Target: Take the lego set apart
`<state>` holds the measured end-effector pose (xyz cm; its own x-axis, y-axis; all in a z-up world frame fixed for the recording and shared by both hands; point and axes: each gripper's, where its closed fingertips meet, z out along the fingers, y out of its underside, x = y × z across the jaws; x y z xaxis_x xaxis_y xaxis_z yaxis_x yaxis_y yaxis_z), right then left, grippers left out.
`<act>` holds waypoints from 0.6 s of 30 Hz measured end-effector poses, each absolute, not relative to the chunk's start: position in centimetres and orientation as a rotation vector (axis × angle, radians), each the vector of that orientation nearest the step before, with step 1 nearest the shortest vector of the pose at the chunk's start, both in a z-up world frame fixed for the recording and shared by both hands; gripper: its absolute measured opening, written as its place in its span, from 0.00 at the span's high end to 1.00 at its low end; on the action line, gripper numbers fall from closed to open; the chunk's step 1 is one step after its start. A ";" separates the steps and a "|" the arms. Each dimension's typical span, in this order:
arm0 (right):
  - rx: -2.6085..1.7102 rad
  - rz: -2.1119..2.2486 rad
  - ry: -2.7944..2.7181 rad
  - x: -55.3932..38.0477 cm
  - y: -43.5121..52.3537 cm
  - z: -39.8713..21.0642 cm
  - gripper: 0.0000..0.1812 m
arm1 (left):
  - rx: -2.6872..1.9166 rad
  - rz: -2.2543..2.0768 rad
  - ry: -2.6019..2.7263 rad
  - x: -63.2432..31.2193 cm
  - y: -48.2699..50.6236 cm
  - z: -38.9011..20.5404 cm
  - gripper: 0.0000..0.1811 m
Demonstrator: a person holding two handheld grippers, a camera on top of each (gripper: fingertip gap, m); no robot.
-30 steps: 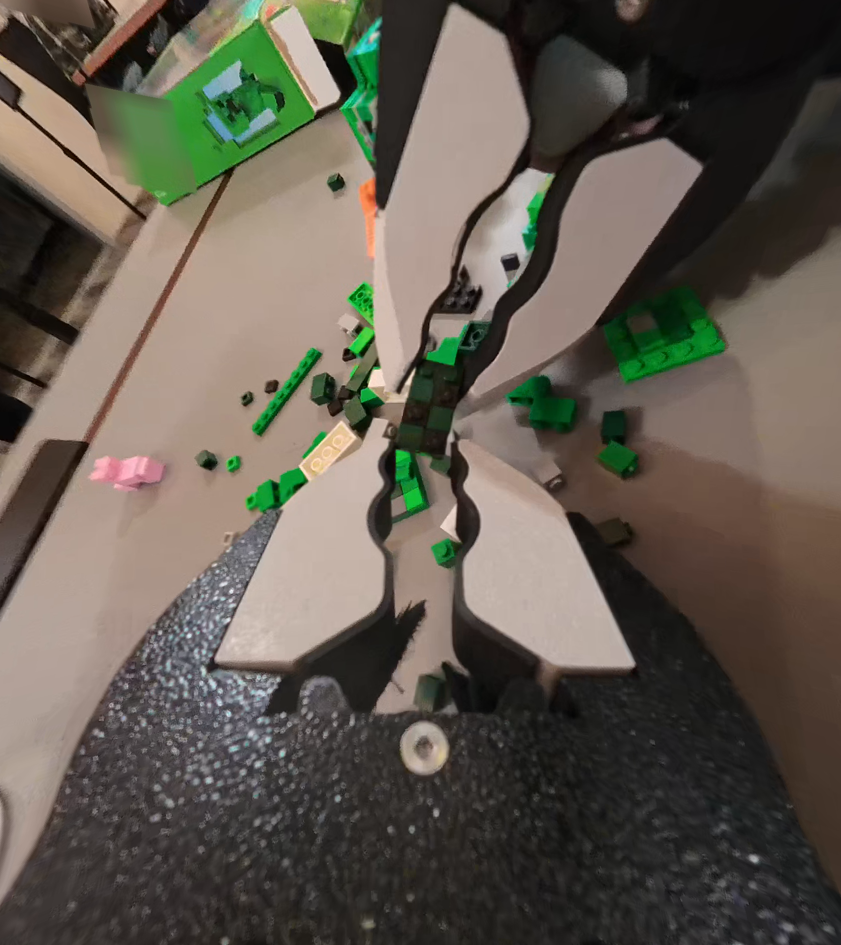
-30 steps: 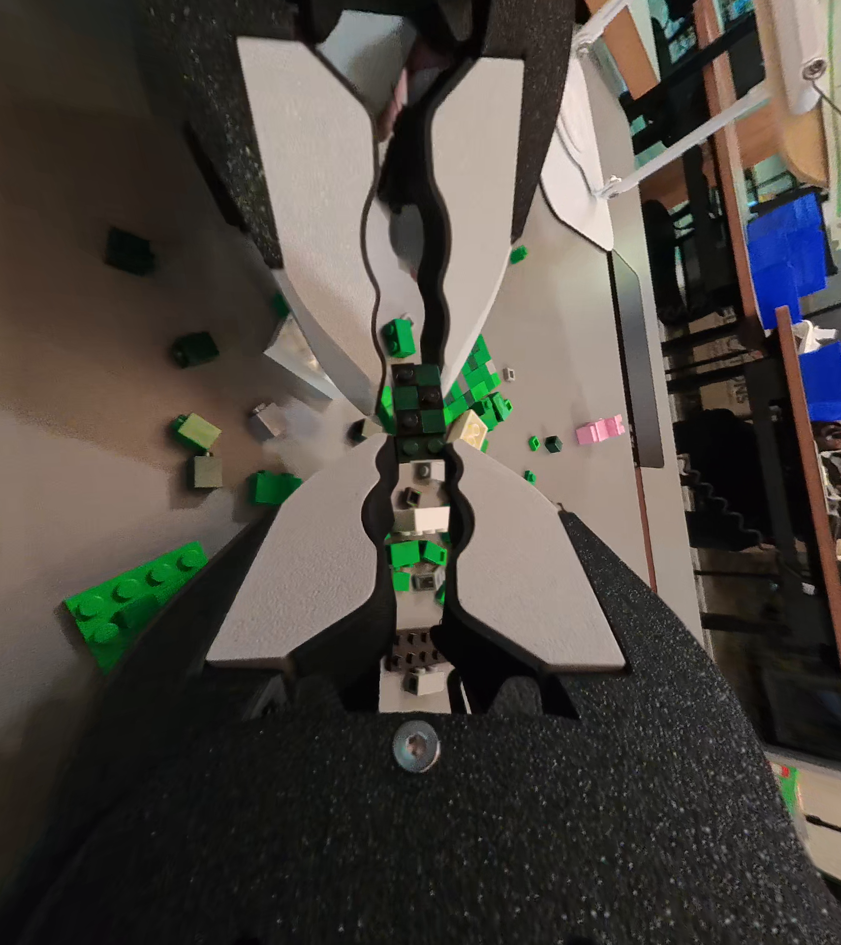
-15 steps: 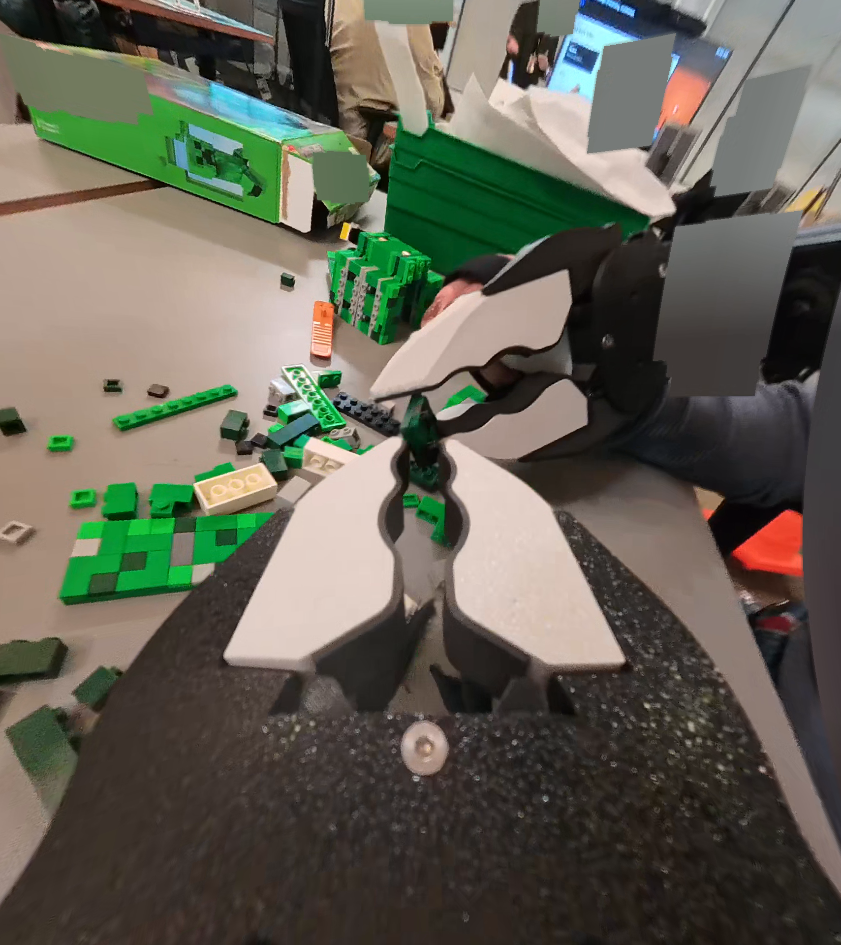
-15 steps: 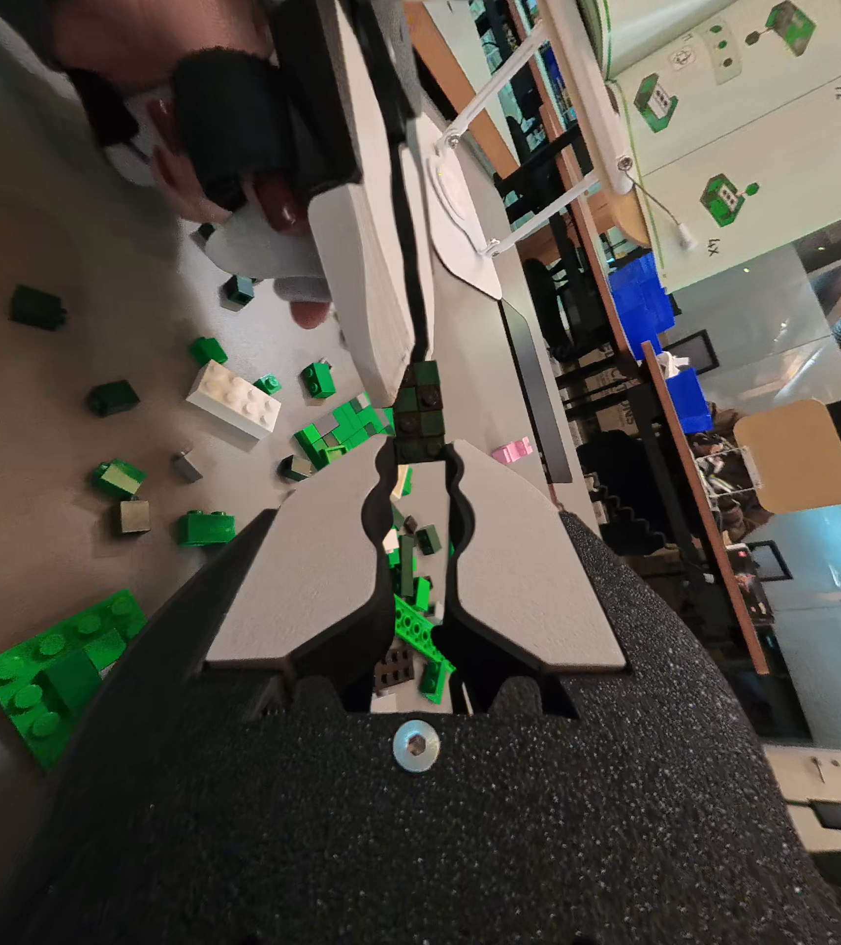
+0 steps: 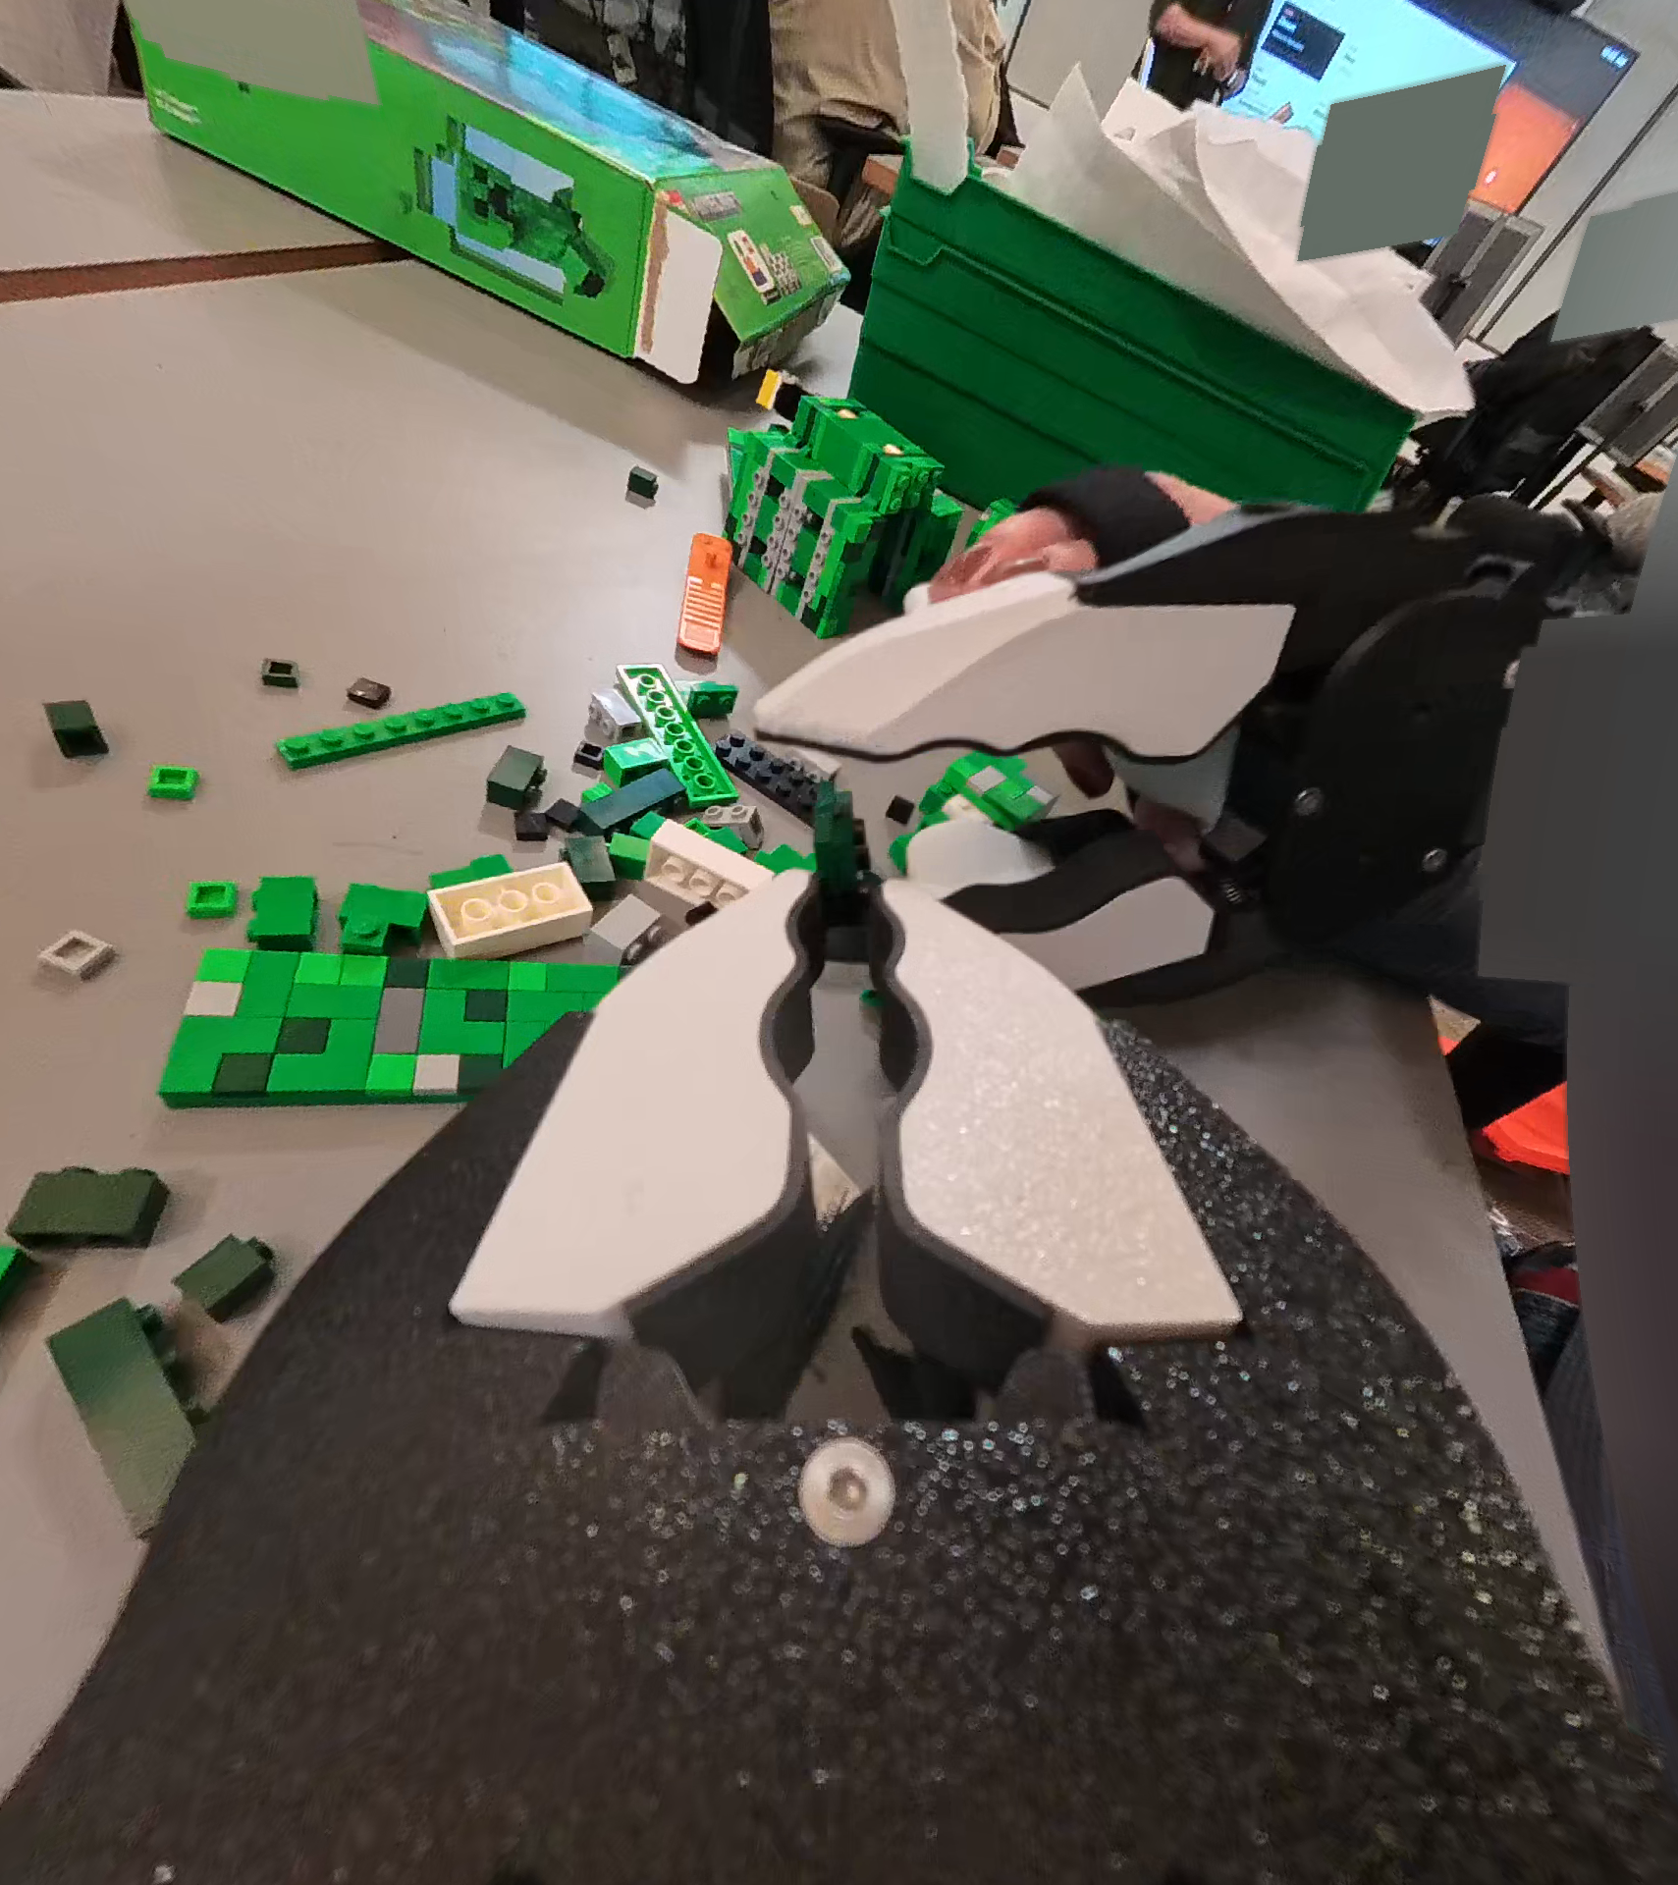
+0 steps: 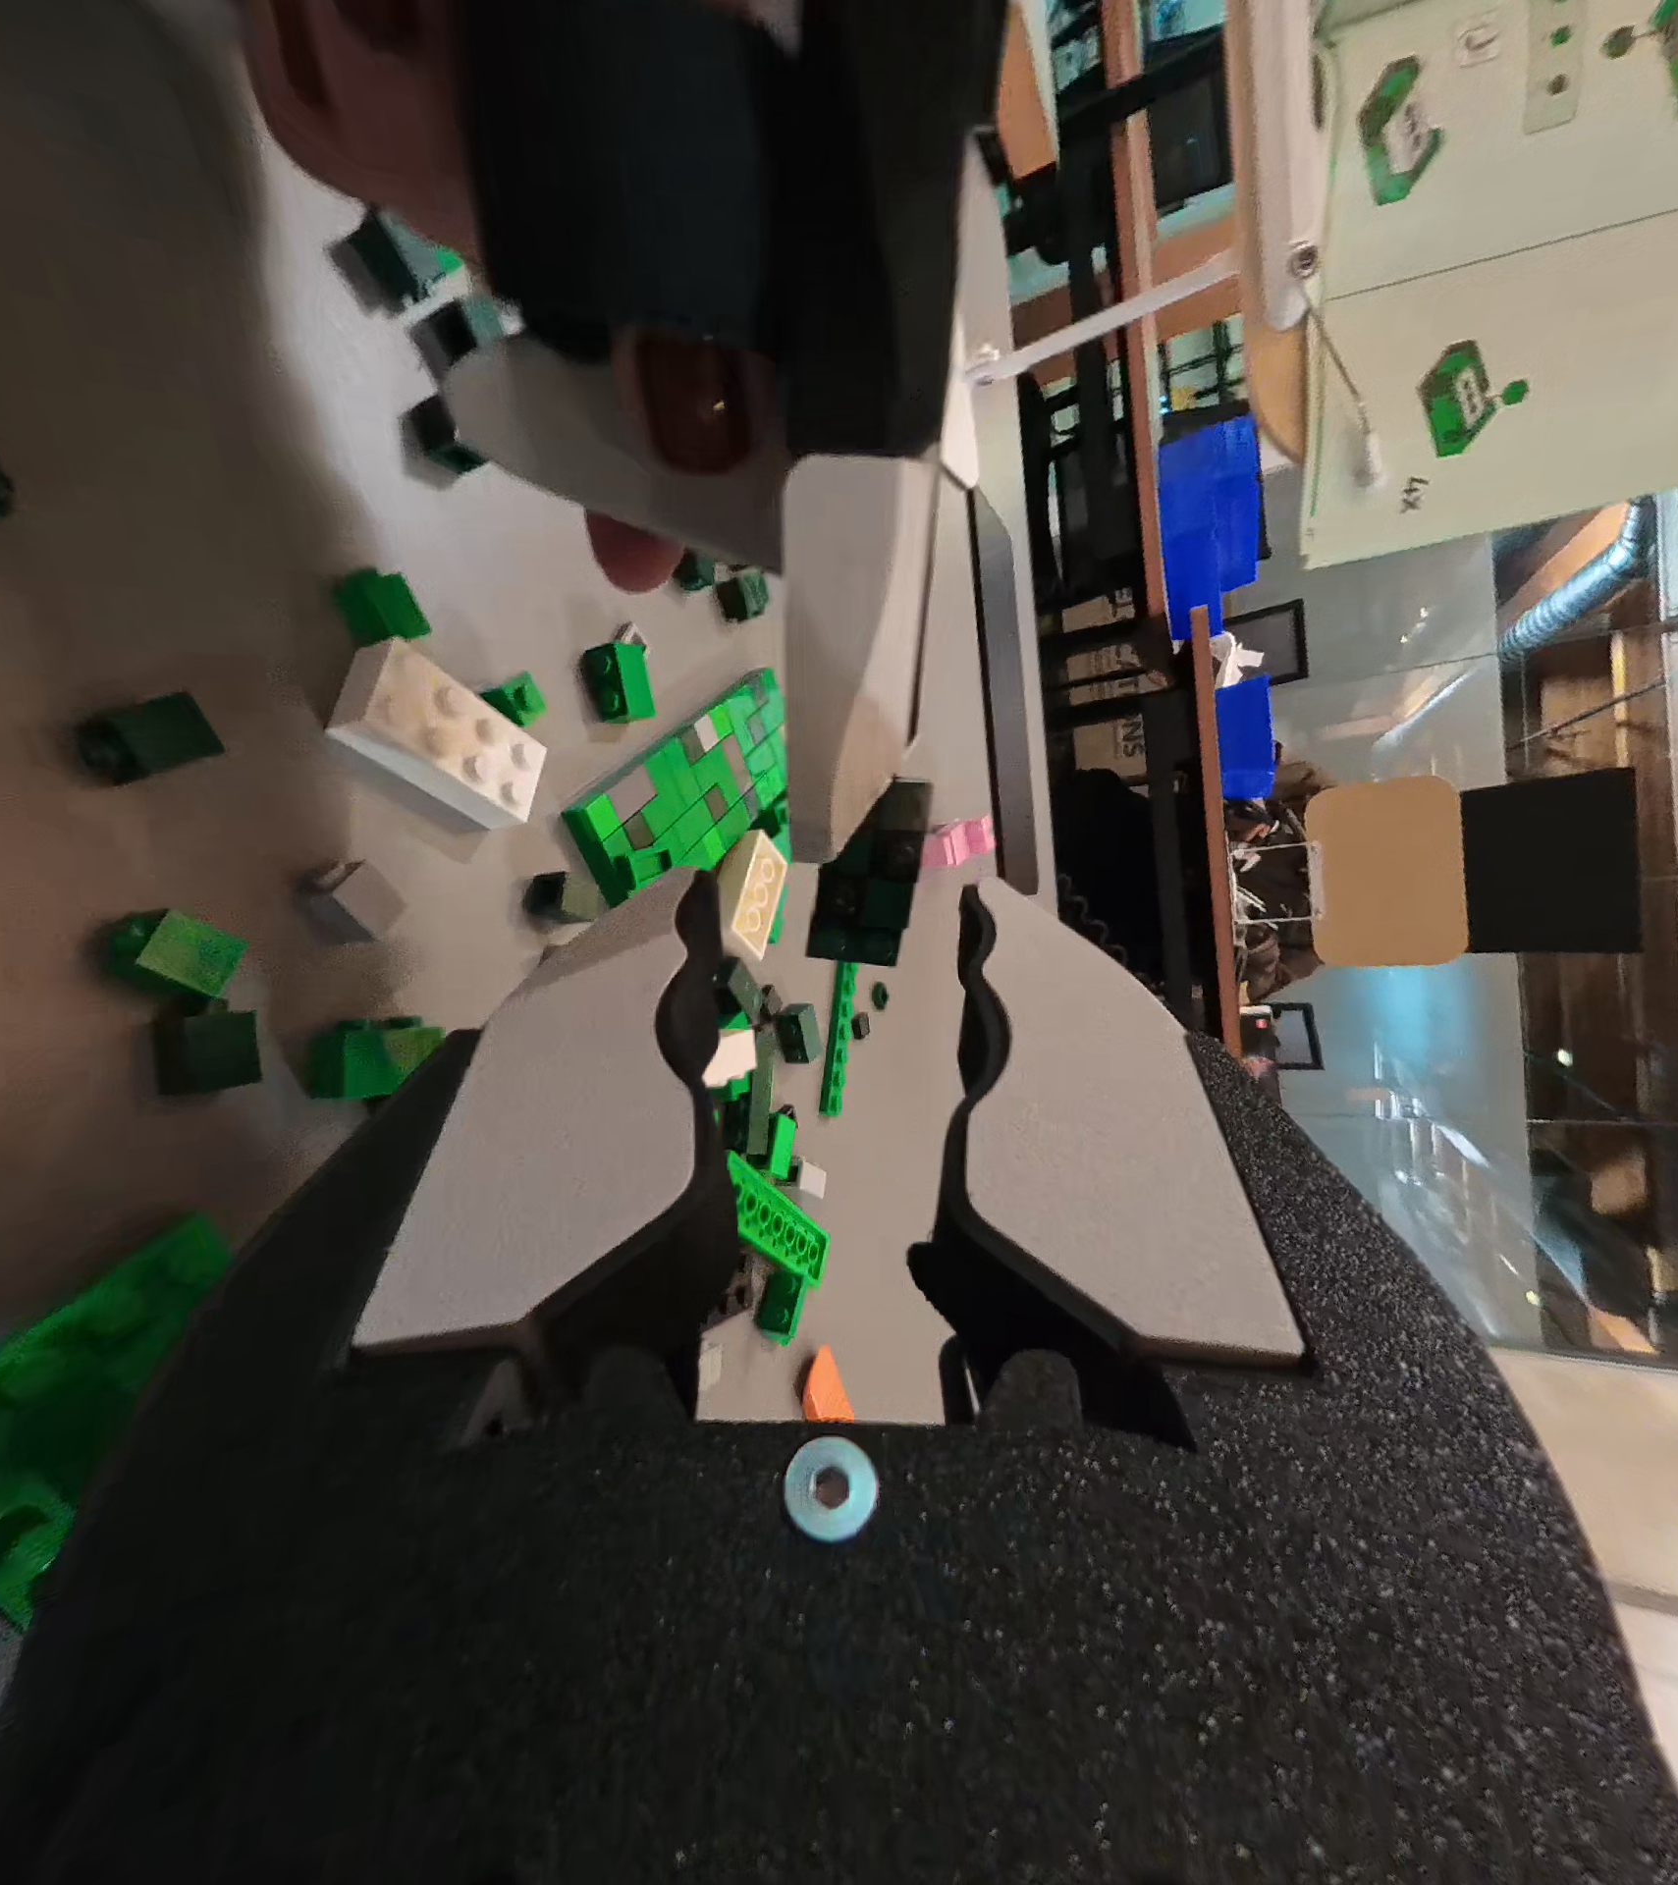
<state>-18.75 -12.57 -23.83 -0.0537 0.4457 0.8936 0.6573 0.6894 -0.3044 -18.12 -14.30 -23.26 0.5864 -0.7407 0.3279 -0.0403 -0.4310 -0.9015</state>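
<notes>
One pink brick [image 6: 959,843], right view only

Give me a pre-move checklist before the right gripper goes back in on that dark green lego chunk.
1. Left gripper shut on the dark green chunk: ok.
2. Right gripper open wide enough: ok.
3. Chunk clear of the right gripper's fingers: ok, it sits just past the tips.
4. Chunk lifted off the table: ok, it looks held above the loose bricks.
5. Which seam of the chunk to pull at: cannot tell, too blurred.
</notes>
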 end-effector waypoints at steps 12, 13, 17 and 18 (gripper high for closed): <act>-0.860 -0.207 -1.710 -18.7 -13.1 -23.9 0.90 | -1.829 -0.937 0.655 -17.6 -14.5 -23.4 0.95; -0.860 -0.197 -1.718 -18.7 -13.1 -24.0 0.90 | -1.827 -0.944 0.661 -17.5 -14.6 -23.4 0.95; -0.873 -0.142 -1.722 -18.8 -13.5 -24.1 0.90 | -1.872 -0.969 0.665 -17.6 -14.9 -23.6 0.96; -0.897 -0.115 -1.719 -18.8 -13.6 -24.1 0.90 | -1.877 -0.965 0.667 -17.6 -14.9 -23.5 0.96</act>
